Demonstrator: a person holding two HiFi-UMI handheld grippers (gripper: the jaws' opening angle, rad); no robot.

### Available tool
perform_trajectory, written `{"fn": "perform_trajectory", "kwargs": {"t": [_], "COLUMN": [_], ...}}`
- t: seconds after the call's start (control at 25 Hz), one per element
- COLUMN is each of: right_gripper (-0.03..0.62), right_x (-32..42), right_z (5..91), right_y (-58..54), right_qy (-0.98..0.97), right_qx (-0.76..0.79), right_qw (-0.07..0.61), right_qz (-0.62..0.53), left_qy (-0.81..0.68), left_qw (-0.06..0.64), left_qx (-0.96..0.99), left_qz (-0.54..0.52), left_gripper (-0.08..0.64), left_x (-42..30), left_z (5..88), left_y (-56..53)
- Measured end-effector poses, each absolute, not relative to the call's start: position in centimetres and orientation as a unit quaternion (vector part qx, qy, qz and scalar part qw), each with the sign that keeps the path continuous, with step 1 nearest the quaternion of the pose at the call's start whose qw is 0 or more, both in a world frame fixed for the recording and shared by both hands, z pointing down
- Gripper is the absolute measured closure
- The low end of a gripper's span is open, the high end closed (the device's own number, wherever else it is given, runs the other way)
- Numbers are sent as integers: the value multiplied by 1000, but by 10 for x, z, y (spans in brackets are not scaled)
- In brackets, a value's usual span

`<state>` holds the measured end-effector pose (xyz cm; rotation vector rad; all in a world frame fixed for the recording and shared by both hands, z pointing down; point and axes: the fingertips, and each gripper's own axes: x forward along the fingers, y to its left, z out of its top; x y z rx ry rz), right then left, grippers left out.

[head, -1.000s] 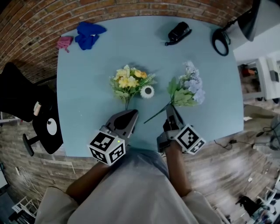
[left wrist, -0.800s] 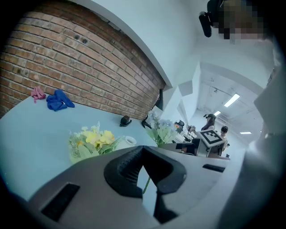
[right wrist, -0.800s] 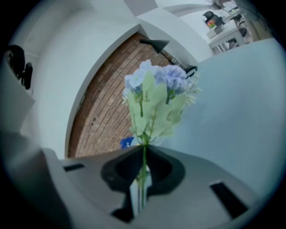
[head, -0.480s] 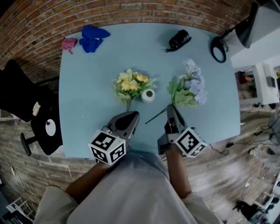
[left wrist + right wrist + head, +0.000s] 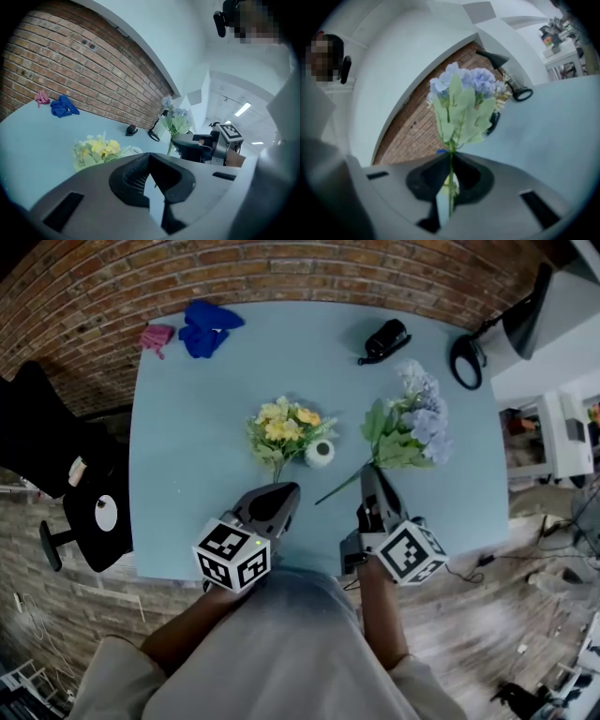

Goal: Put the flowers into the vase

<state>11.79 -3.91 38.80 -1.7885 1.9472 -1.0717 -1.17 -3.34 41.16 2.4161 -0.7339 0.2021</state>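
A bunch of pale blue flowers (image 5: pixel 419 421) with green leaves is lifted off the table, its thin stem (image 5: pixel 450 161) pinched upright in my right gripper (image 5: pixel 369 471), which is shut on it. The yellow bouquet (image 5: pixel 284 426) lies on the light blue table (image 5: pixel 187 474), and the small white vase (image 5: pixel 320 453) stands just right of it. My left gripper (image 5: pixel 284 491) rests near the table's front edge, just below the yellow bouquet's stem end, shut with nothing between its jaws. From the left gripper view the yellow bouquet (image 5: pixel 96 150) lies ahead to the left and the blue flowers (image 5: pixel 174 119) rise at right.
A blue cloth (image 5: pixel 208 324) and a pink cloth (image 5: pixel 157 336) lie at the table's far left corner. A black object (image 5: pixel 384 338) sits at the far edge, with a black desk lamp (image 5: pixel 469 357) at the far right. A black chair (image 5: pixel 56 474) stands left of the table.
My right gripper has risen with the blue flowers and rolled, so the stem now stands more upright. The left gripper and the yellow bouquet have stayed put.
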Motion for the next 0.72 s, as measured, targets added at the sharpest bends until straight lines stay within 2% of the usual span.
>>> {"fn": "perform_trajectory", "kwargs": {"t": [0.72], "right_gripper": [552], "right_x": [118], "right_z": [333], "right_y": [-75], "right_qy": [720], "right_qx": [-615], "right_qw": [131], "right_qz": [-293], "left_qy": [-275], "left_qw": [315], "left_qx": [906], "left_qz": [62], "left_gripper": [540], "left_x": [-13], "left_z": [408], "left_y": [-33]}}
